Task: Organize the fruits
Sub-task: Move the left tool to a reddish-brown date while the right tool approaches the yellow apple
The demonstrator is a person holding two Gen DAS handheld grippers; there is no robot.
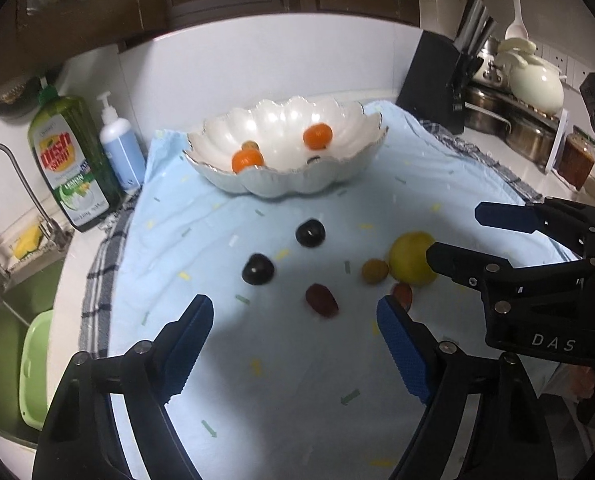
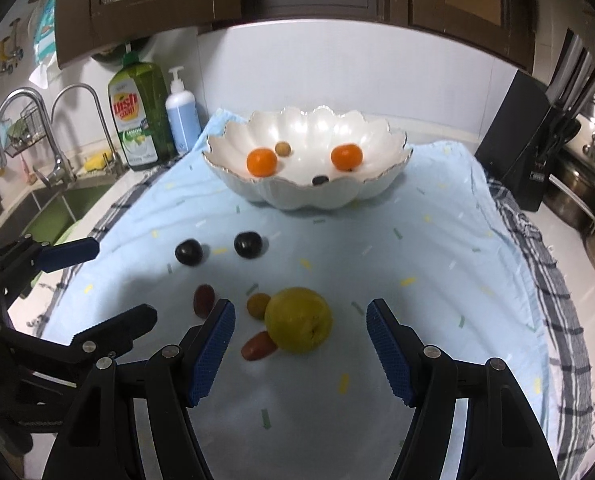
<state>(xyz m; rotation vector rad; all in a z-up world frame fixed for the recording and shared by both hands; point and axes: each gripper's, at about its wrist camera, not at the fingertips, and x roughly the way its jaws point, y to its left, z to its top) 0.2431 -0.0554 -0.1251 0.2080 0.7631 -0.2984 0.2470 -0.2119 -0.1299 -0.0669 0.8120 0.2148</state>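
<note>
Both hand-held grippers, left (image 1: 293,344) and right (image 2: 301,344), gape empty. The yellow fruit (image 2: 298,319) lies mid-cloth, apparently touching a red tomato (image 2: 258,346); grabbing it could send that neighbour rolling toward the counter edge.

"das" on right tool (image 1: 455,232); "dish" on green bottle (image 1: 71,160).

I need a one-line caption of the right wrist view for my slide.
Open right gripper above a yellow fruit on the blue cloth; scalloped white bowl holds two oranges behind.
</note>
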